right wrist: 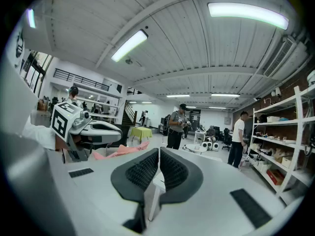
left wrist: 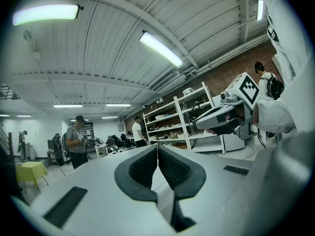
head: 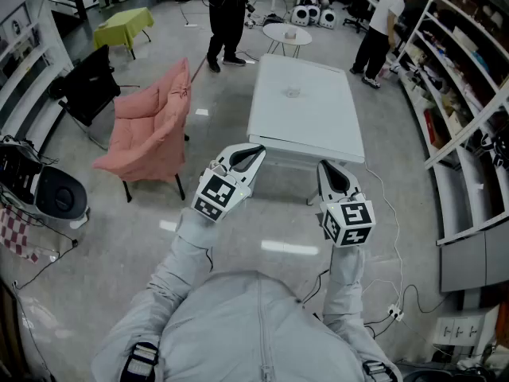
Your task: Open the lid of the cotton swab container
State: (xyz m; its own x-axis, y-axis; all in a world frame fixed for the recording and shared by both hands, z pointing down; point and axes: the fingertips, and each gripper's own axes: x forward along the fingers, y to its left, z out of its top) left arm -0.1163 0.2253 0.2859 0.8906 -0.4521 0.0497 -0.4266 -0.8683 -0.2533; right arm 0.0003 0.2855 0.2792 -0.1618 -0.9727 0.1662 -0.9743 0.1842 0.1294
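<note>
Leftmost, a pink chair (head: 151, 130) is seen on the grey floor (head: 111, 237), set apart from the white table (head: 310, 126). Next, the left gripper (head: 253, 154) is held out in front of the person's grey sleeve (head: 187, 253), above the floor and short of the table's near edge; in the left gripper view its ribbed pads (left wrist: 145, 168) are pressed together with nothing between them. On the table, towards its far end and well apart from both grippers, a small clear thing is seen that is taken for the cotton swab container (head: 293, 92); its lid is too small to be made out. Further right, the right gripper (head: 324, 168) is held level with the left one, its jaws likewise clenched on nothing in the right gripper view. Rightmost, white shelves (head: 465, 110) are lined along the wall.
</note>
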